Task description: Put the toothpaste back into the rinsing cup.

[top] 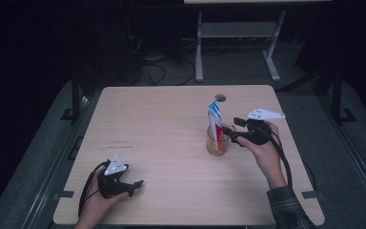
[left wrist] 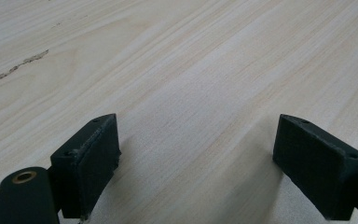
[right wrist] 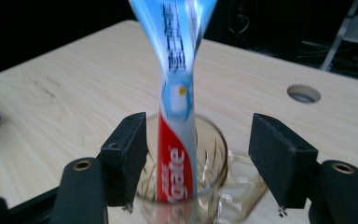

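Note:
A clear glass mug (top: 218, 144) stands on the right half of the light wooden table (top: 162, 124). A red, white and blue toothpaste tube (top: 214, 119) stands upright in it, crimped end up. My right gripper (top: 230, 131) is just right of the mug, pointing left at it. In the right gripper view its jaws stand open (right wrist: 200, 163) on either side of the tube (right wrist: 177, 140), with a gap to each pad, just above the mug's rim (right wrist: 216, 135). My left gripper (top: 136, 185) rests near the front left edge, open (left wrist: 196, 158) over bare wood.
A round cable hole (top: 220, 98) lies in the tabletop behind the mug. Beyond the far edge are a white desk frame (top: 199, 47) and cables on a dark floor. Faint marks (top: 120, 143) show on the wood left of centre.

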A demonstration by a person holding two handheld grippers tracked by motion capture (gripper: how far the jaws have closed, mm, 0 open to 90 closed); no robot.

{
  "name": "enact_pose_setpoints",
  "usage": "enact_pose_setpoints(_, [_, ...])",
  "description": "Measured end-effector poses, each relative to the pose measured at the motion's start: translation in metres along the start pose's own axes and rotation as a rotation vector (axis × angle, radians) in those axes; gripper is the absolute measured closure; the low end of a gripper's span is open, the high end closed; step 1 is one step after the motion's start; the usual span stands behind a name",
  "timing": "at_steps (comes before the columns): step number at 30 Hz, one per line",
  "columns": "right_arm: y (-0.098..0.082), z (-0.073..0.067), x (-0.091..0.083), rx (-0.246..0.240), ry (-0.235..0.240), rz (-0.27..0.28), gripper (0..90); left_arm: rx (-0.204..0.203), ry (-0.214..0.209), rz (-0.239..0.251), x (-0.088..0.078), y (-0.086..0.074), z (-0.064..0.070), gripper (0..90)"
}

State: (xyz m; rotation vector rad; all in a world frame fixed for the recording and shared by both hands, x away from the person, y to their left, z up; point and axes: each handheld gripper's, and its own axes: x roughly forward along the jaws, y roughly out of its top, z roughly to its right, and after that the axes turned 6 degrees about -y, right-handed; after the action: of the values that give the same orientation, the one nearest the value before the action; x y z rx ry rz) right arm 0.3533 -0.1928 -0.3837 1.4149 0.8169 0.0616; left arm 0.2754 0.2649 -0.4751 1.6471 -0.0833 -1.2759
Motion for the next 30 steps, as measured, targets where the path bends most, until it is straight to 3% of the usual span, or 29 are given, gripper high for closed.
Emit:
enact_pose_setpoints(16, [-0.038, -0.004, -0.024, -0.003, -0.013, -0.025, 31.3, 0.000, 0.001, 0.003, 0.000, 0.000, 0.000, 13.7])
enact_pose_setpoints(30, [-0.076, -0.004, -0.037, -0.018, -0.050, -0.118, 25.3, 0.003, 0.000, 0.000, -0.001, -0.001, 0.000, 13.7])
